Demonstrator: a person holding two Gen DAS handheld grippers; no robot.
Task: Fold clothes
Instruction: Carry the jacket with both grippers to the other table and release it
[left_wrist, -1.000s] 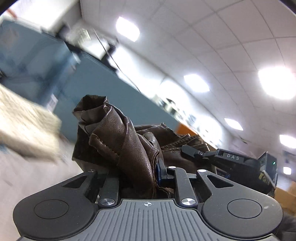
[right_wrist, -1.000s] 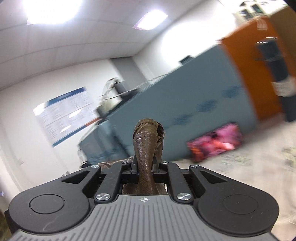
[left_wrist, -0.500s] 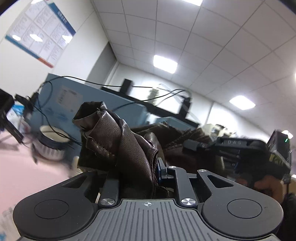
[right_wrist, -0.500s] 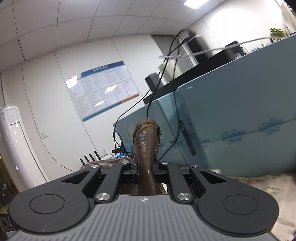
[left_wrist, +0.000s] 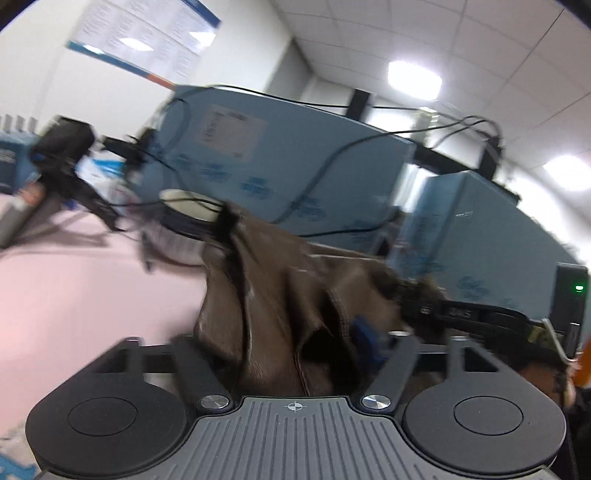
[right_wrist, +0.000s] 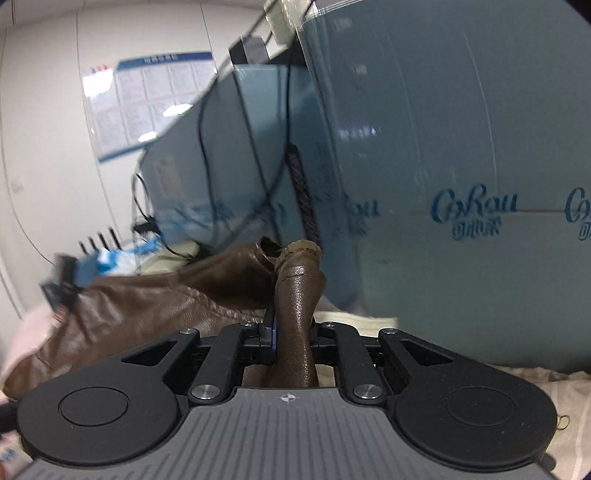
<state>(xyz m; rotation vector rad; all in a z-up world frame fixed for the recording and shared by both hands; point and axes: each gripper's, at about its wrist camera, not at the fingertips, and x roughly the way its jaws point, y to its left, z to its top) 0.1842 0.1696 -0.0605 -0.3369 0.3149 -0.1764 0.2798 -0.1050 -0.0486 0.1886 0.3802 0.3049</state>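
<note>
A brown leather garment (left_wrist: 280, 295) is held between both grippers. My left gripper (left_wrist: 295, 343) has its fingers spread wide, and the leather lies bunched and loose between them. My right gripper (right_wrist: 291, 332) is shut on a fold of the same brown leather garment (right_wrist: 295, 295), which stands up between its jaws and stretches away to the left (right_wrist: 147, 306). The right gripper also shows at the right of the left wrist view (left_wrist: 480, 317), shut on the garment's far corner.
Large blue boxes (left_wrist: 280, 155) stand behind, with black cables (left_wrist: 332, 155) across them; they fill the right wrist view (right_wrist: 443, 147) close ahead. A pink table surface (left_wrist: 81, 295) lies at left. A black camera mount (left_wrist: 62, 147) stands on it. Light cloth (right_wrist: 554, 398) lies at lower right.
Both grippers have tipped down and swung toward the table and blue boxes. The left fingers have spread apart and the leather has slackened. The right gripper still clamps its fold.
</note>
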